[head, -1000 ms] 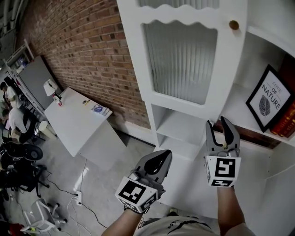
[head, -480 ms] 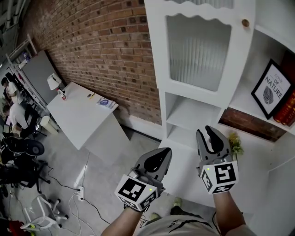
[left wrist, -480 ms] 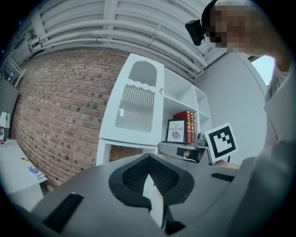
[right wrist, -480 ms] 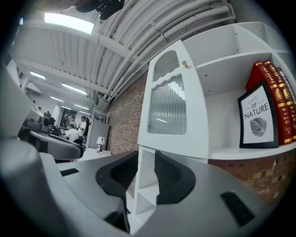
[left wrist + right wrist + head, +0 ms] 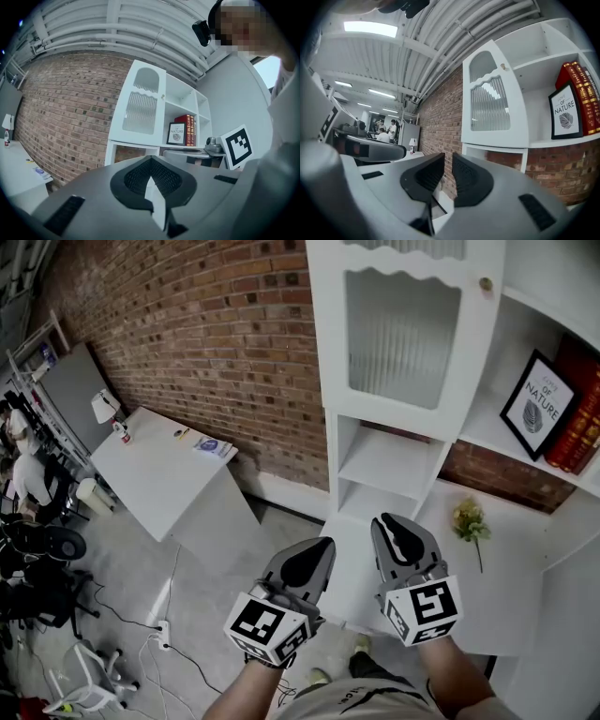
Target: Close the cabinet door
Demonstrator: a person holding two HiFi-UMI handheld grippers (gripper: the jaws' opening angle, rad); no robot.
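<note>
Facing the cabinet door (image 5: 401, 334), hanging swung open at the left edge of the white shelf unit (image 5: 389, 460), high ahead and well apart from both grippers: showing a white frame, ribbed glass under a scalloped arch, and a small round knob (image 5: 486, 283) near its top corner. Holding the left gripper (image 5: 322, 545) with jaws together, empty; holding the right gripper (image 5: 386, 521) with jaws just closing to a narrow gap, nothing between. Catching a flower sprig (image 5: 469, 521) on the counter (image 5: 525, 568) only in the head view, and lit ceiling strips (image 5: 370, 28) only in the right gripper view.
</note>
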